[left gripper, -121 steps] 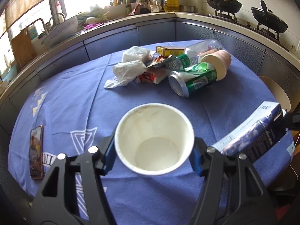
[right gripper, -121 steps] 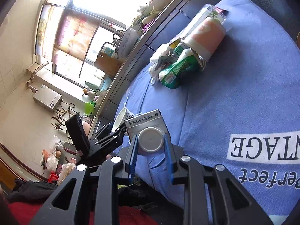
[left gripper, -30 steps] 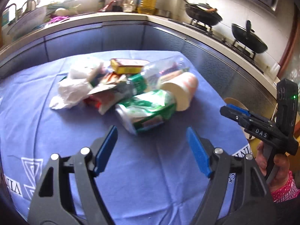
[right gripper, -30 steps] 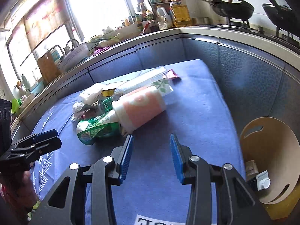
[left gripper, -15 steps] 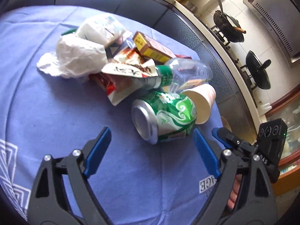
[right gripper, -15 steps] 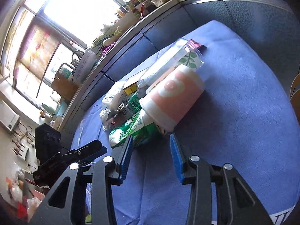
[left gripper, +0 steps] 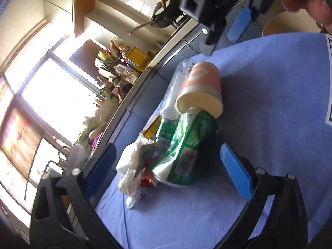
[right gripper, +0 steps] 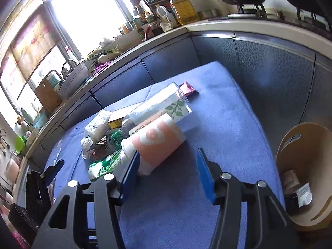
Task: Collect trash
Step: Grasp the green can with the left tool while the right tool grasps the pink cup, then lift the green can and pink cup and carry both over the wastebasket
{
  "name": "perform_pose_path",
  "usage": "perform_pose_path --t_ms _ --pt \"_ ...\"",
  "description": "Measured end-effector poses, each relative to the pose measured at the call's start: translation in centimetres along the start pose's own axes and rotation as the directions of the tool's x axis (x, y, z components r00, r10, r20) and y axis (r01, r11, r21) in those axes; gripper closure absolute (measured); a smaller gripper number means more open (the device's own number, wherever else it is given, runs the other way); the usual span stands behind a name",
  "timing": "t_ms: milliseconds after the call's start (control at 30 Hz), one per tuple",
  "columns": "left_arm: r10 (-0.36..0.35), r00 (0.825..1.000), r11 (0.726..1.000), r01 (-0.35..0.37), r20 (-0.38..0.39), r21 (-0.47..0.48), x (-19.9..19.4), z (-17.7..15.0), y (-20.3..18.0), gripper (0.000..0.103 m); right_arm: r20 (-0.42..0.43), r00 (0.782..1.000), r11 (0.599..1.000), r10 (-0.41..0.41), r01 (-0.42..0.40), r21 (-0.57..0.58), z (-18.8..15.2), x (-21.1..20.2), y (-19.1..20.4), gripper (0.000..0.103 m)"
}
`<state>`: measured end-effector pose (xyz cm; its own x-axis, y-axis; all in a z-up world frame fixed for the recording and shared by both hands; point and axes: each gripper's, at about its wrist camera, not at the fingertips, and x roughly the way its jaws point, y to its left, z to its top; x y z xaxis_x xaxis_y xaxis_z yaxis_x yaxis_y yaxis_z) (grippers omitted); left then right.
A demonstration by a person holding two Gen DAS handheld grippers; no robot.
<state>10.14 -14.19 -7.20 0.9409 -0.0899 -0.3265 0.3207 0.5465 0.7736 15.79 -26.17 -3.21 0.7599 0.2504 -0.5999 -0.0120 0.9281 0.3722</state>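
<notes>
The left gripper (left gripper: 172,166) was rolled well over and its jaws, which had just been opening, stood wide on either side of the crushed green can (left gripper: 186,149), the blue pads clear of it, so nothing was gripped. The can lay on its side on the blue tablecloth (left gripper: 269,103) at the near end of the trash pile, its top touching the rim of the pink paper cup (left gripper: 202,87), which also lay on its side. A clear plastic bottle (right gripper: 157,108) lay just behind the cup, with a crumpled white bag (left gripper: 132,166) and a yellow box (right gripper: 116,122) beside it; how these overlapped was hard to tell in the glare. The right gripper (right gripper: 167,174) had also just been opening; its jaws stood partly apart with only cloth between them, the left pad just beside the cup's rim. A tan bin (right gripper: 307,166) stood past the table's edge, holding a carton (right gripper: 303,195)
</notes>
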Motion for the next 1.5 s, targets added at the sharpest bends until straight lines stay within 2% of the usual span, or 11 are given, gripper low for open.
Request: perform_pose_path --t_ms 133,233,300,367,533,700,933,1000,1067,1367,1500 --pt "-0.025 0.999 0.999 0.023 -0.041 -0.034 2.3 0.1 0.5 0.013 0.008 1.000 0.999 0.003 -0.002 -0.037 1.2 0.5 0.4 0.045" --pt "-0.077 0.993 0.994 0.069 -0.094 -0.079 3.8 -0.2 0.9 0.036 -0.019 0.999 0.999 0.037 -0.037 0.011 2.0 1.7 -0.7 0.045" --pt "-0.124 0.983 0.988 0.109 -0.133 -0.114 4.8 -0.5 1.2 0.059 -0.039 0.997 0.995 0.070 -0.067 0.080 2.3 2.6 -1.8 0.045" --pt "-0.118 0.984 0.986 0.100 -0.132 -0.134 5.0 -0.8 1.4 0.065 -0.059 0.988 0.972 0.139 -0.125 0.198 2.2 3.4 -3.2 0.044" --pt "-0.161 0.981 0.973 0.139 -0.112 -0.187 4.5 -1.5 2.6 0.069 -0.053 0.948 0.835 0.314 -0.249 0.490 1.3 5.6 -6.0 0.032" --pt "-0.182 0.976 0.961 0.150 -0.120 -0.234 3.5 -2.4 3.4 0.074 -0.078 0.937 0.808 0.341 -0.250 0.534 1.3 7.2 -5.2 0.031" --pt "-0.238 0.964 0.913 0.181 -0.118 -0.365 1.5 -3.9 5.5 0.074 -0.127 0.942 0.807 0.312 -0.192 0.558 0.6 9.6 -4.3 0.031" --pt "-0.260 0.958 0.890 0.191 -0.118 -0.414 0.9 -4.5 6.2 0.075 -0.124 0.939 0.799 0.321 -0.198 0.567 0.1 10.0 -4.3 0.031" --pt "-0.292 0.950 0.858 0.208 -0.113 -0.469 0.6 -5.1 7.1 0.075 -0.113 0.935 0.803 0.336 -0.221 0.554 0.0 10.0 -4.0 0.039" --pt "-0.357 0.930 0.759 0.236 -0.085 -0.606 -0.6 -6.6 9.8 0.075 -0.124 0.933 0.890 0.338 -0.273 0.366 -0.9 6.5 0.5 0.044" --pt "-0.396 0.916 0.704 0.261 -0.061 -0.660 -1.5 -7.2 10.6 0.075 -0.149 0.927 0.906 0.345 -0.287 0.310 -2.7 5.0 1.8 0.044"
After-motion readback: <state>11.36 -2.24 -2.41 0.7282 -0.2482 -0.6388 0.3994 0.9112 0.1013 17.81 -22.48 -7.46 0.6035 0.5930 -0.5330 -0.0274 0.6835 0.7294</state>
